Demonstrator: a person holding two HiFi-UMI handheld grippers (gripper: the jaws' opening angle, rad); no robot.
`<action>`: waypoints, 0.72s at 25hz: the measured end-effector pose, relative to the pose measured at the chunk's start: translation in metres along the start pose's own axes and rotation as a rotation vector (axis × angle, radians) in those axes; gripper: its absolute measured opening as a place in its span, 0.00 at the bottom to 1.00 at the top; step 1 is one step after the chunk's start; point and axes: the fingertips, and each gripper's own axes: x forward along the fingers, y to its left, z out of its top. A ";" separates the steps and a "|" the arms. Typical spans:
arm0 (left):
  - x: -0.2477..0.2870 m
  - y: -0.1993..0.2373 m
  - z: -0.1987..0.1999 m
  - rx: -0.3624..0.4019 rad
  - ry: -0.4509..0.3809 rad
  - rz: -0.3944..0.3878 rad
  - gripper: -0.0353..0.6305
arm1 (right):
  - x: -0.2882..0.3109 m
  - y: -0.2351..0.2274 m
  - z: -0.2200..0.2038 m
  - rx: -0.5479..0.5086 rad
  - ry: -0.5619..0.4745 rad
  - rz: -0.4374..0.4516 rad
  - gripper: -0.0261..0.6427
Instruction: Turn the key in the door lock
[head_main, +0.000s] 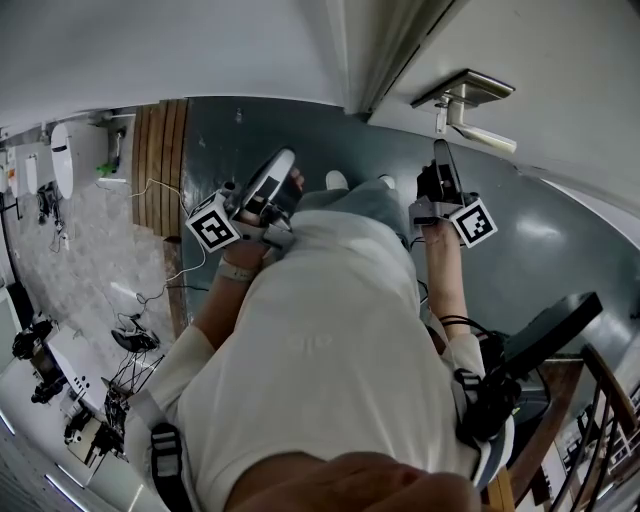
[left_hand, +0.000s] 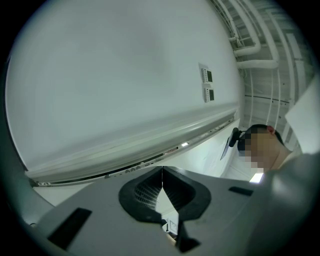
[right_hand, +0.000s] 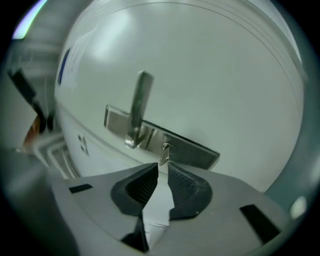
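The key (right_hand: 165, 153) was seen already set in the lock plate (right_hand: 197, 151) of the door (right_hand: 215, 75), near the lever handle (right_hand: 140, 105). The right hand-held gripper (right_hand: 163, 169) was held just before the key with its jaws a little apart, so the key was judged not yet clamped and the turn not yet made. The left hand-held gripper (left_hand: 162, 171) was held away from the door, its jaws pressed together on nothing, and no writing could be read, as the two small labels (left_hand: 206, 85) on the wall were too small.

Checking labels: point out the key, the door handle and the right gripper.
key (right_hand: 163, 156), right gripper view, on its exposed metal part.
door handle (right_hand: 141, 100), right gripper view, middle of the lever.
right gripper (right_hand: 163, 168), right gripper view, midway between the tips of its jaws.
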 end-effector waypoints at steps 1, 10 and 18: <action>0.000 0.000 0.000 -0.001 0.000 -0.002 0.07 | -0.002 0.004 0.000 -0.223 0.040 -0.049 0.10; 0.000 -0.002 0.001 0.000 -0.007 -0.014 0.07 | 0.014 0.016 -0.011 -1.982 0.320 -0.427 0.10; -0.007 -0.006 0.007 0.001 -0.035 -0.003 0.07 | 0.029 0.000 -0.001 -2.133 0.320 -0.511 0.10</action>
